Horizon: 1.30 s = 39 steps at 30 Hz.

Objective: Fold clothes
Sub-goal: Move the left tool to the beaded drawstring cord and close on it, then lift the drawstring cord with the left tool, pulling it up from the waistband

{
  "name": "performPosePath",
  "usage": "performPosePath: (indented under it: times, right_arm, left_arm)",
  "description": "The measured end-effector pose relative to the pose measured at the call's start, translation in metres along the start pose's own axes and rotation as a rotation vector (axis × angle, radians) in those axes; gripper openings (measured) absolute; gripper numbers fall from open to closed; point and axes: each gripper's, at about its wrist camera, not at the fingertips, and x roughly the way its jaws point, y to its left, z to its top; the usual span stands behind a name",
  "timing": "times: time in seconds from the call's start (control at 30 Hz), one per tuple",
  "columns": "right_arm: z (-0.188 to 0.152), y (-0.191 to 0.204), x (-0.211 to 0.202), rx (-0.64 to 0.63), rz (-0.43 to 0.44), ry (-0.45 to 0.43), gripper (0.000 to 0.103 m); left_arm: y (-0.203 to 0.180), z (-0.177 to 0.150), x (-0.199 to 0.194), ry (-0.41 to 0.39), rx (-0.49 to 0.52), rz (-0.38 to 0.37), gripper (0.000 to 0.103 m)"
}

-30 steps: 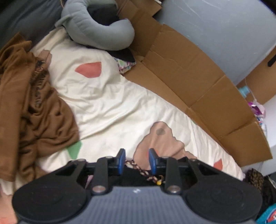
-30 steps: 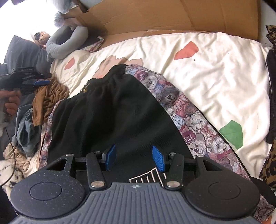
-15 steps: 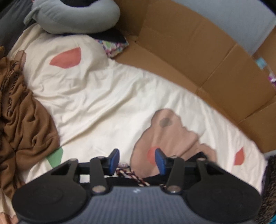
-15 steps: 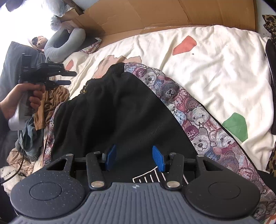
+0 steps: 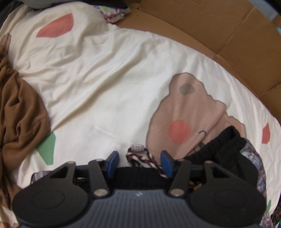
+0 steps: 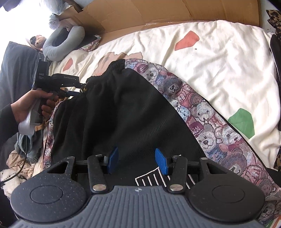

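A black garment (image 6: 123, 114) with a teddy-bear patterned side panel (image 6: 202, 112) lies spread on the cream bedsheet (image 5: 96, 79). Its gathered waistband (image 5: 226, 140) and braided drawstring (image 5: 140, 157) show in the left wrist view. My left gripper (image 5: 139, 163) points steeply down at that waistband; its jaws are opening, with the drawstring lying between the blue pads, unpinched. In the right wrist view a hand (image 6: 26, 107) holds the left gripper (image 6: 75, 88) at the waistband's edge. My right gripper (image 6: 136, 160) hovers open over the black fabric near a white striped patch (image 6: 151, 178).
A crumpled brown garment (image 5: 19, 114) lies left of the waistband. Flattened cardboard (image 6: 158, 10) lines the far side of the bed. A grey neck pillow (image 6: 61, 45) sits at the far left corner, and a heap of clothes (image 6: 21, 154) lies beside the bed.
My left gripper has come down toward the waistband and its jaws have spread wider, now straddling the drawstring. The right gripper has stayed put over the black fabric.
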Motion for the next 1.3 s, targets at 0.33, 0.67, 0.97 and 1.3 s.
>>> performPosePath:
  times: [0.33, 0.67, 0.97, 1.3]
  right_arm:
    - [0.000, 0.002, 0.004, -0.005, 0.001, 0.011, 0.054]
    - [-0.001, -0.003, 0.007, 0.005, -0.015, 0.021, 0.054]
    - [0.000, -0.004, 0.007, 0.008, -0.015, 0.017, 0.054]
    - [-0.001, -0.006, 0.006, 0.013, -0.018, 0.018, 0.054]
  left_arm:
    - [-0.005, -0.003, 0.007, 0.045, 0.066, 0.039, 0.019]
    - [-0.001, 0.008, -0.011, -0.004, 0.072, -0.004, 0.009]
    - [-0.013, 0.023, -0.046, -0.107, 0.099, -0.039, 0.008]
    - [-0.034, 0.018, -0.101, -0.187, 0.150, -0.123, 0.008]
